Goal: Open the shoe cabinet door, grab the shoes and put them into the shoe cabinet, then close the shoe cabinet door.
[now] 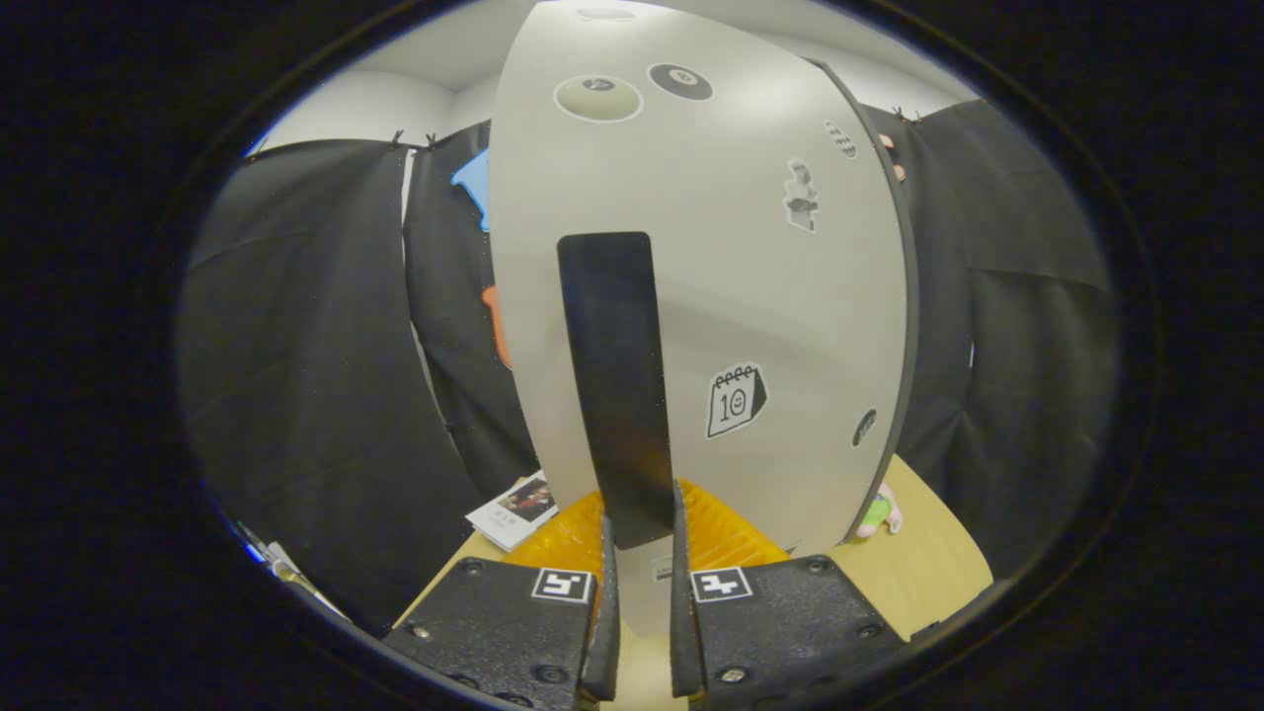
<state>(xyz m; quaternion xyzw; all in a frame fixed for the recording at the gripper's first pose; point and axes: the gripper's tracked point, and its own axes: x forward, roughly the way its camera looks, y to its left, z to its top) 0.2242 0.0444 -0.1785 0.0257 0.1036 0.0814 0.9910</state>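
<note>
Grey door [691, 296] fills the space ahead, its black handle [617, 385] upright with its lower end between the fingers of the gripper [640, 553], which look clamped on it. Risk: an off-arc pull could slip the handle free. Shoes unseen.

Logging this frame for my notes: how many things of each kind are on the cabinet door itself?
Black handle, between the tongs, which are shut on it: 1
Stickers, such as the calendar: 6
Total: 7
</note>
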